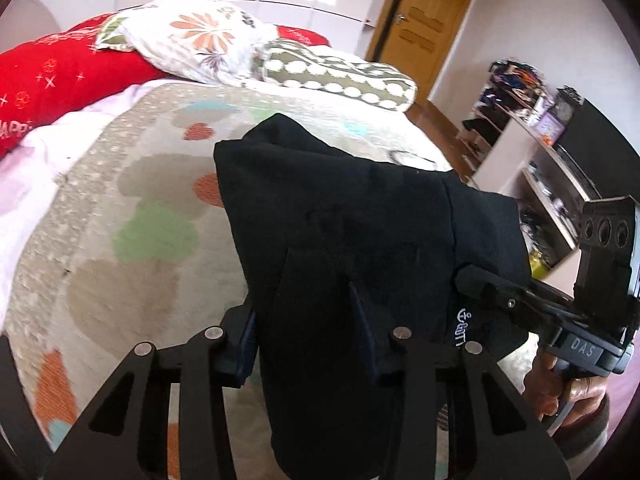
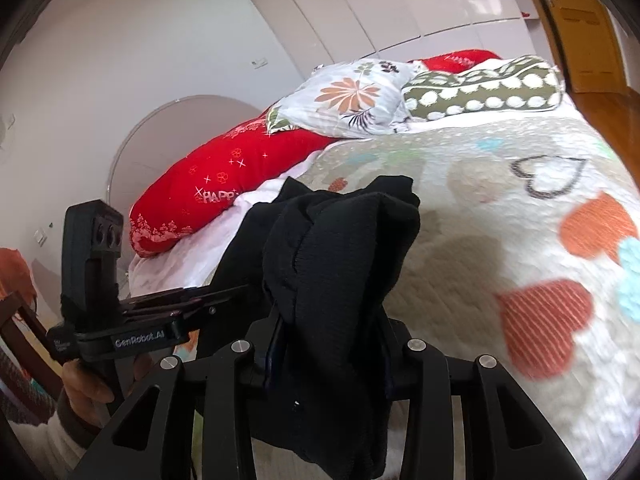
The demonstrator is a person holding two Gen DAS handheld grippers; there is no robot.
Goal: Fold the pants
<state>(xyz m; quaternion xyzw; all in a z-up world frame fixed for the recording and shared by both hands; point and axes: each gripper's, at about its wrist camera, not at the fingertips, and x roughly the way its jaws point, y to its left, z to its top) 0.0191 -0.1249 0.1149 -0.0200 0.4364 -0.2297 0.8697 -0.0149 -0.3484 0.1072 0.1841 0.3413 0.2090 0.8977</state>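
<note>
The black pants (image 1: 344, 216) hang between both grippers above the bed. My left gripper (image 1: 316, 312) is shut on one bunched part of the cloth, which drapes over and hides its fingers. My right gripper (image 2: 328, 336) is shut on another bunched part of the pants (image 2: 340, 240), which hang down in front of it. The right gripper shows at the right of the left wrist view (image 1: 480, 284), clamped on the pants' edge. The left gripper shows at the left of the right wrist view (image 2: 224, 296), also on the cloth.
The bed has a quilt with heart patterns (image 1: 140, 208). A red pillow (image 1: 52, 76), a floral pillow (image 1: 200, 40) and a dotted pillow (image 1: 340, 72) lie at its head. Shelves with clutter (image 1: 540, 152) and a wooden door (image 1: 424, 28) stand to the right.
</note>
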